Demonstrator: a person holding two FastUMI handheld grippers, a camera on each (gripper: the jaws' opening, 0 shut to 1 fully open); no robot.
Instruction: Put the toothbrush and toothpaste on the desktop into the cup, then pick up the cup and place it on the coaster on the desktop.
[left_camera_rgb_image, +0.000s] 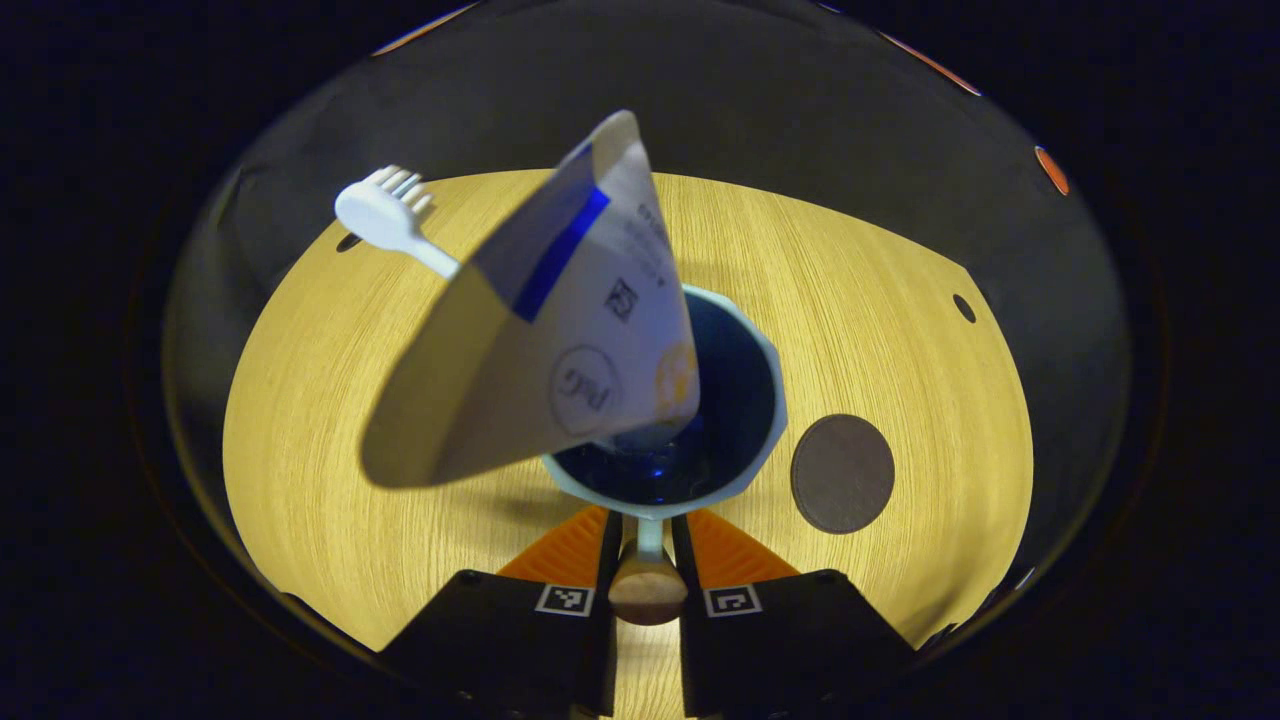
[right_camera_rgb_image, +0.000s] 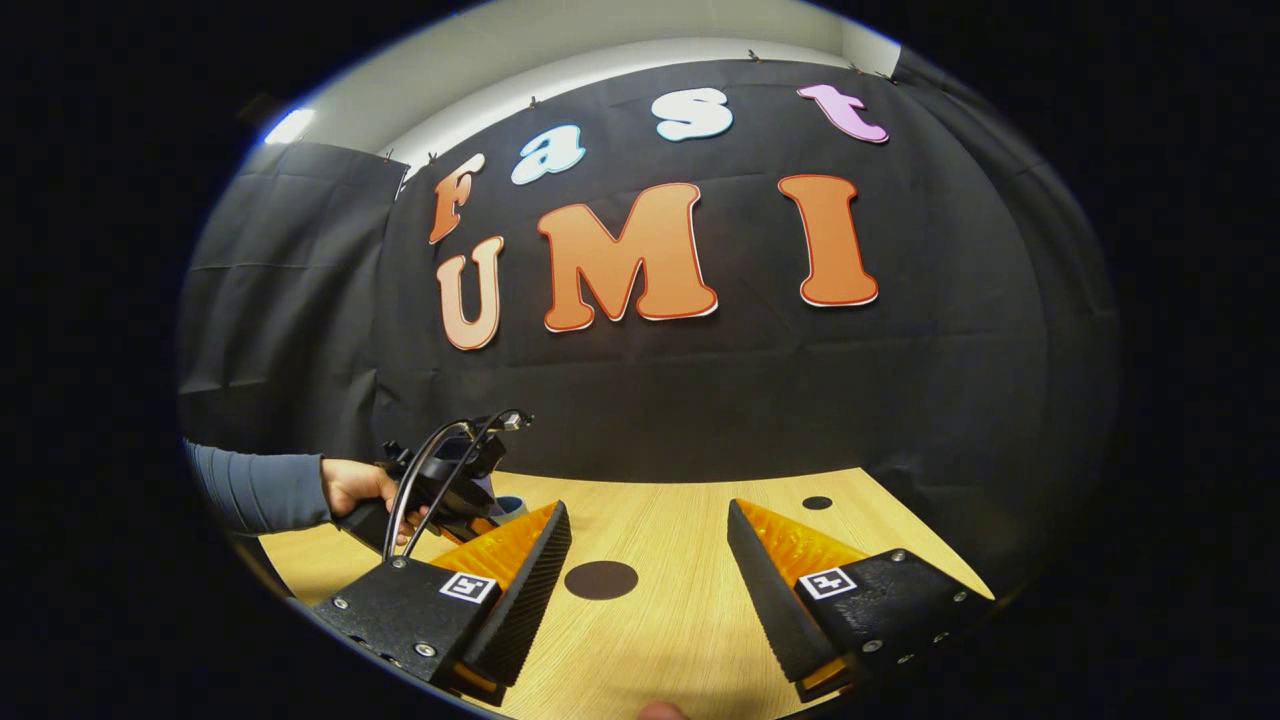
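Toothpaste (left_camera_rgb_image: 560, 330) and toothbrush (left_camera_rgb_image: 385, 213) stand in the cup (left_camera_rgb_image: 765, 400) whose handle (left_camera_rgb_image: 648, 580) my left gripper (left_camera_rgb_image: 648, 525) clamps, the coaster (left_camera_rgb_image: 842, 473) just beside it, while my right gripper (right_camera_rgb_image: 648, 560) hangs spread, grasping nothing.

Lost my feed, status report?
Left gripper shut on cup handle; right gripper open, idle. Toothbrush, toothpaste in cup. Coaster beside cup, unobstructed.

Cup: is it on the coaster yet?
No. In the left gripper view the cup stands on the wooden desktop beside the coaster.
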